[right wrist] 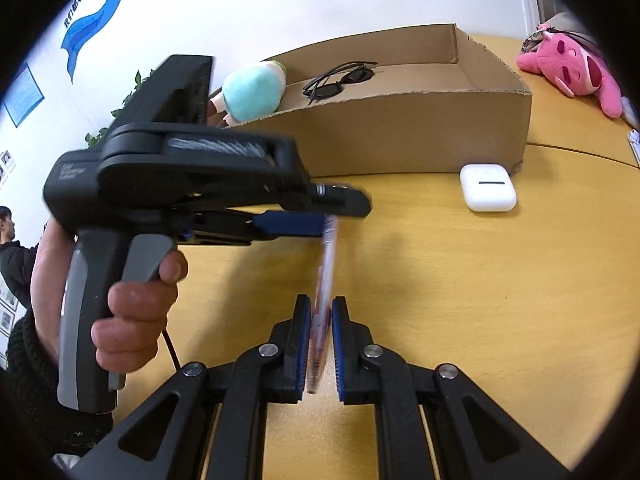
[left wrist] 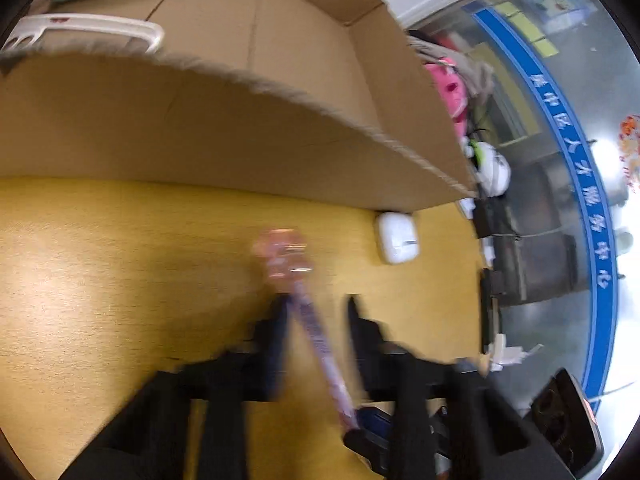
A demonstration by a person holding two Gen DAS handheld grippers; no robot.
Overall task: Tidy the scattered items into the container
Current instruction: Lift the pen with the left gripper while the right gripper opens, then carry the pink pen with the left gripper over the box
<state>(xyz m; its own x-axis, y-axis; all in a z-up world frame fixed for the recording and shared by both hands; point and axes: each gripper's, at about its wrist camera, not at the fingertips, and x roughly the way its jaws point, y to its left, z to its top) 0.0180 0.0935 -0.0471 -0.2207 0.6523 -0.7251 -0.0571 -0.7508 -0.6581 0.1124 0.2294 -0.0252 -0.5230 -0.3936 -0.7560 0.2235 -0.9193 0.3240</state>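
A: The right gripper (right wrist: 321,336) has its blue-padded fingers (right wrist: 303,340) drawn narrow around the lower end of a pen (right wrist: 326,280), which stands nearly upright between them. I can't tell whether both pads actually press on it; a sliver of gap shows on the right side.

B: And the left gripper (left wrist: 318,300)?

A: In its own view the jaws stand apart, with the pen (left wrist: 308,316) running diagonally between them, its pink ornament end toward the box. The picture is blurred by motion, so contact is unclear. From the right wrist view, the left gripper (right wrist: 340,210) reaches across from the left and its tips meet the pen's upper end.

B: Where's the container?

A: The cardboard box (right wrist: 420,136) sits on the yellow wooden table (right wrist: 480,280), beyond both grippers. Inside it lie black sunglasses (right wrist: 340,80) and a turquoise plush toy (right wrist: 252,94), which leans over the left rim.

B: Anything left outside?

A: A white earbud case (right wrist: 488,188) rests on the table just beside the box's near right corner. A pink plush toy (right wrist: 568,68) lies farther right, well apart from the grippers.
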